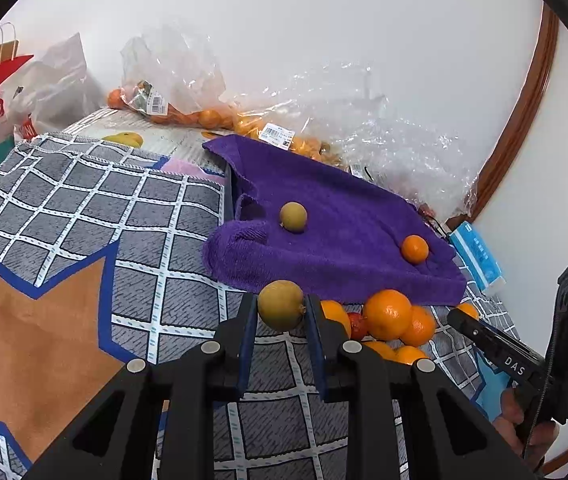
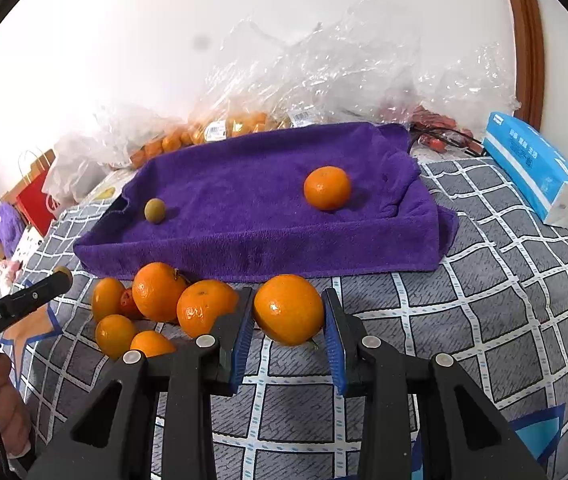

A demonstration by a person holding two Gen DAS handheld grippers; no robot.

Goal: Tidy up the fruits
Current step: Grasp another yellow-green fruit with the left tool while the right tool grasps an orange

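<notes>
Your left tongs (image 1: 280, 312) grip a brownish-green fruit (image 1: 280, 305); your right tongs (image 2: 288, 312) clamp an orange (image 2: 288, 309). The purple towel (image 2: 267, 216) lies straight ahead of both, its matching fruit (image 2: 155, 210) left, its orange (image 2: 327, 188) right.

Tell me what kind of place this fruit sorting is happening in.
Probably a room at home, not a kitchen: the fruit lies on a checked star-patterned blanket, with supermarket fruit bags against a plain wall and a tissue pack nearby.
</notes>
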